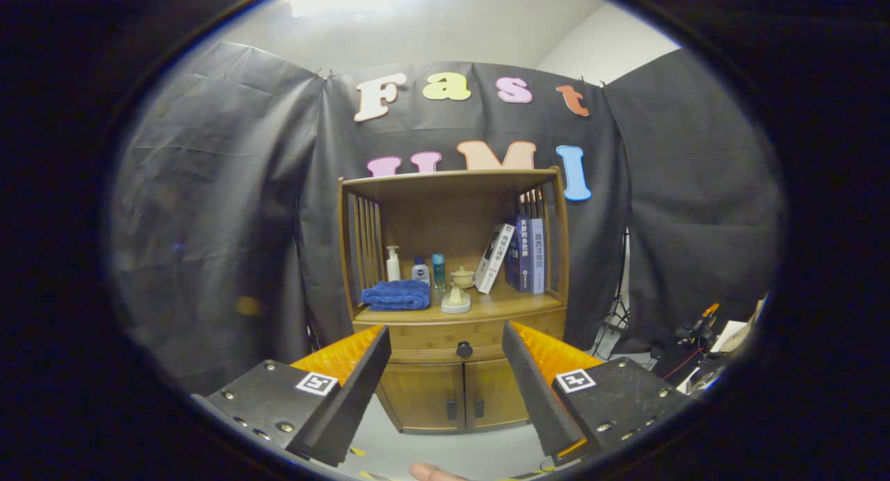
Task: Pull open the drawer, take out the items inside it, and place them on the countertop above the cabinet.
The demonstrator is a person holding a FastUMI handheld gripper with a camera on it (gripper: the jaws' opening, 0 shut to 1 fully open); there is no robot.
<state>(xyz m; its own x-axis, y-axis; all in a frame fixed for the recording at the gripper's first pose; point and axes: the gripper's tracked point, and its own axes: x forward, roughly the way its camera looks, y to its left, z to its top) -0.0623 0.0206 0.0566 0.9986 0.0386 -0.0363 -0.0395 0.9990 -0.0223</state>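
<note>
A wooden cabinet (pixel 455 307) stands ahead against the black cloth wall. Its drawer (pixel 445 340) is closed, with a dark round knob (pixel 464 349) at its middle, seen between my two fingers and still well beyond them. The countertop (pixel 504 304) lies just above the drawer, under an open shelf niche. My gripper (pixel 445 345) is open, its fingers spread wide with nothing between them. The drawer's contents are hidden.
On the countertop lie a folded blue towel (pixel 396 295), several small bottles (pixel 417 267), a pale cup on a stand (pixel 459 290) and leaning books (pixel 518 255). Two small doors (pixel 452 396) sit below the drawer. Equipment (pixel 695 335) stands on the floor to the right.
</note>
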